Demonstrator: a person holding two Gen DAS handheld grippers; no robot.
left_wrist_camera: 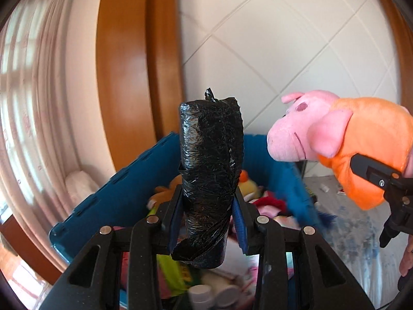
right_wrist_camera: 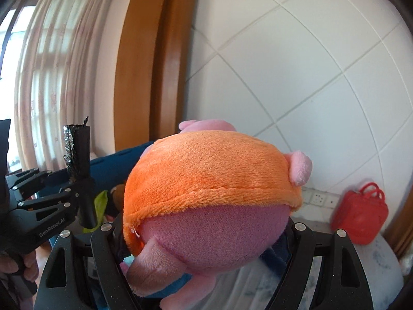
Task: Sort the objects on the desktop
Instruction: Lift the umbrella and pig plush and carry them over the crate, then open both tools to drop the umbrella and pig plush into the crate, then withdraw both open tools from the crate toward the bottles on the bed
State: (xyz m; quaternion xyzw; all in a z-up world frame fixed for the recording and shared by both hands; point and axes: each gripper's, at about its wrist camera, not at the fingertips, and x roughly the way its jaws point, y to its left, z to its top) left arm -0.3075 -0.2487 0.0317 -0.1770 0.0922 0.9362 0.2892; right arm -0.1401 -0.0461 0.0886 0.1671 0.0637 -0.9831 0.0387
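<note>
A: Where's the black roll (left_wrist_camera: 210,180)?
B: Centre of the left wrist view, upright, clamped in the left claw (left_wrist_camera: 210,222) above the blue bin (left_wrist_camera: 124,193), which is full of toys.
A: And the pig plush (right_wrist_camera: 209,196)?
B: It fills the middle of the right wrist view, gripped by the right claw (right_wrist_camera: 204,232).
A: Anything else?
B: A red bag (right_wrist_camera: 360,218) at lower right on the surface (right_wrist_camera: 374,273), by the tiled wall (right_wrist_camera: 296,64).

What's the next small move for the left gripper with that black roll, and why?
Probably carry it a little further forward and lower it over the blue bin, then open. The left gripper is shut on the black wrapped roll, held upright above the bin's near edge, with toys already lying inside. The right gripper holds the pig plush clear to the side.
</note>
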